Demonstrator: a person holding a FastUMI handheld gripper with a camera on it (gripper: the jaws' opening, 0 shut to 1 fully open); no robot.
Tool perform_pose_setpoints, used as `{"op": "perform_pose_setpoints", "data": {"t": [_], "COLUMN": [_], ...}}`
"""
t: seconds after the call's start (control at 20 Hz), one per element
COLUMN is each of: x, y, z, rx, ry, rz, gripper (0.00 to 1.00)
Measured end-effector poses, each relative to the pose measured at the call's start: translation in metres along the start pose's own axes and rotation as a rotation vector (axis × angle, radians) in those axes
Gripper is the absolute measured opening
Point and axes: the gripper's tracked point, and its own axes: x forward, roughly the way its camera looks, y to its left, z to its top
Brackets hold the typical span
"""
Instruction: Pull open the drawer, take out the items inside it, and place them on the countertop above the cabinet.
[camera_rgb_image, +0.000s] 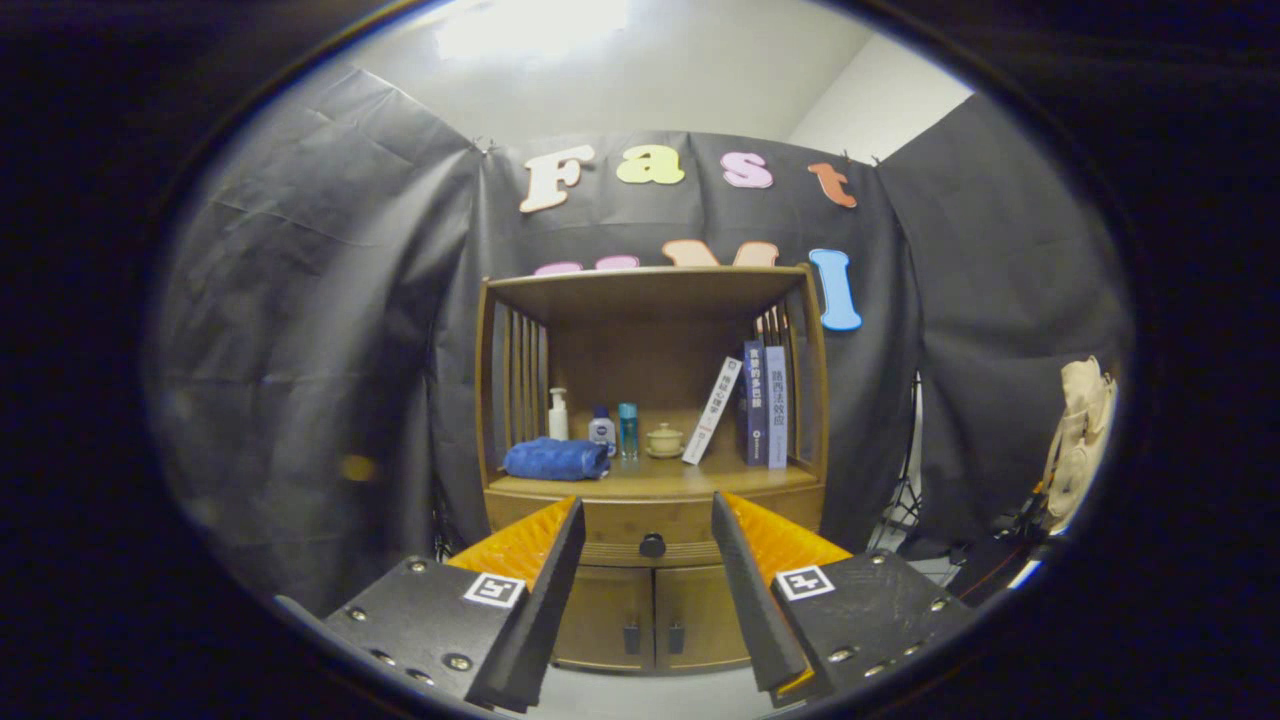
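Two fingers spread wide, your gripper (648, 520) grips nothing. You've framed the drawer (650, 523) knob (652, 545) between them, well short, ready to approach.

the tool (648, 515) is held level and points straight ahead, its jaws spread wide with nothing between them. each of the two fingers (540, 590) is a black wedge with an orange ribbed back, bolted to a black block that carries a small square marker.
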Motion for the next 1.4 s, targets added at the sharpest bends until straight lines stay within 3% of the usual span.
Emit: {"op": "perform_pose_setpoints", "data": {"t": [0.25,0.45,0.65,0.8,1.0,1.2,1.3,1.4], "x": [0.027,0.074,0.13,0.169,0.215,0.24,0.252,0.256], "y": [-0.004,0.007,0.022,0.012,0.014,-0.003,-0.001,0.001], "z": [-0.018,-0.037,-0.077,-0.115,-0.164,-0.207,-0.213,-0.218], "rx": [0.001,0.033,0.078,0.092,0.076,0.003,-0.017,-0.014], "ry": [0.033,0.058,0.132,0.209,0.316,0.419,0.438,0.435], "rz": [-0.04,-0.011,0.049,0.008,0.042,-0.033,-0.02,-0.012], "gripper": [0.76,0.76,0.76,0.76,0.77,0.77,0.56,0.57]}}
